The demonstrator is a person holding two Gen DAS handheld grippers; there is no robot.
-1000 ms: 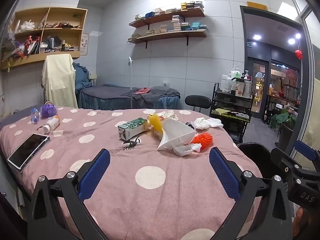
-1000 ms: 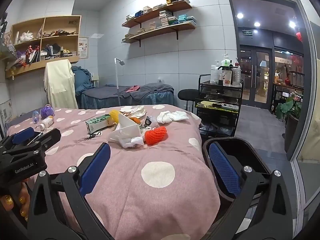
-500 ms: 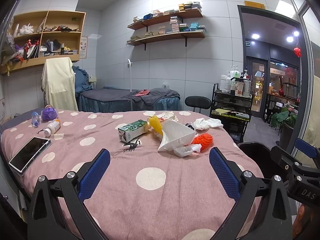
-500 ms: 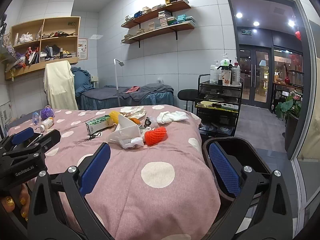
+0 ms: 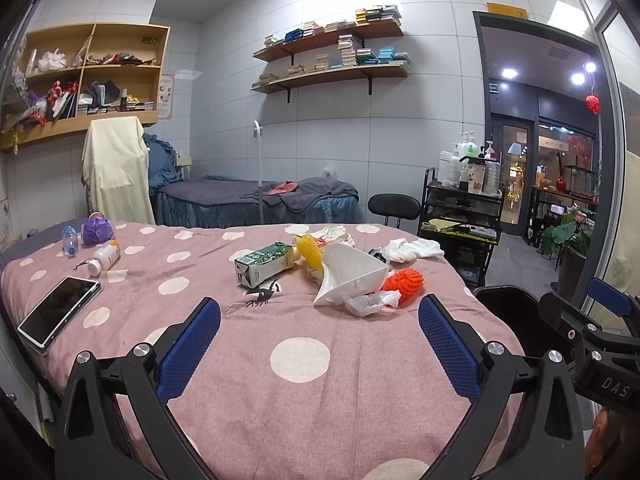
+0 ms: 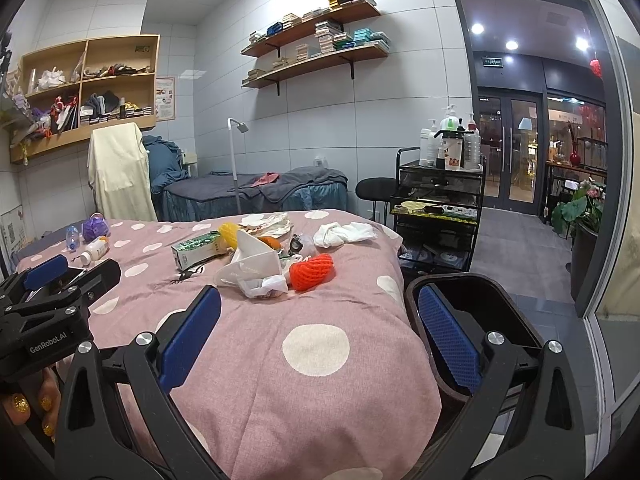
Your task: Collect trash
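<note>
Nothing looks collected yet: the white paper funnel (image 5: 352, 274), green carton (image 5: 262, 264) and orange foam net (image 5: 404, 282) sit mid-frame on the pink polka-dot bedspread (image 5: 300, 360). The dark bin (image 6: 472, 312) at lower right appears empty. The left gripper (image 5: 319, 344) and right gripper (image 6: 319, 340) are both wide open, holding nothing.

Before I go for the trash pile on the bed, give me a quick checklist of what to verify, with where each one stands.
1. Left tool open, nothing held: ok.
2. Right tool open, nothing held: ok.
3. Black bin beside the bed, mouth open: ok.
4. Path to the orange net and crumpled wrapper clear: ok.
5. Phone and pill bottle apart from the pile: ok.
6. Green carton emptied: cannot tell.
</note>
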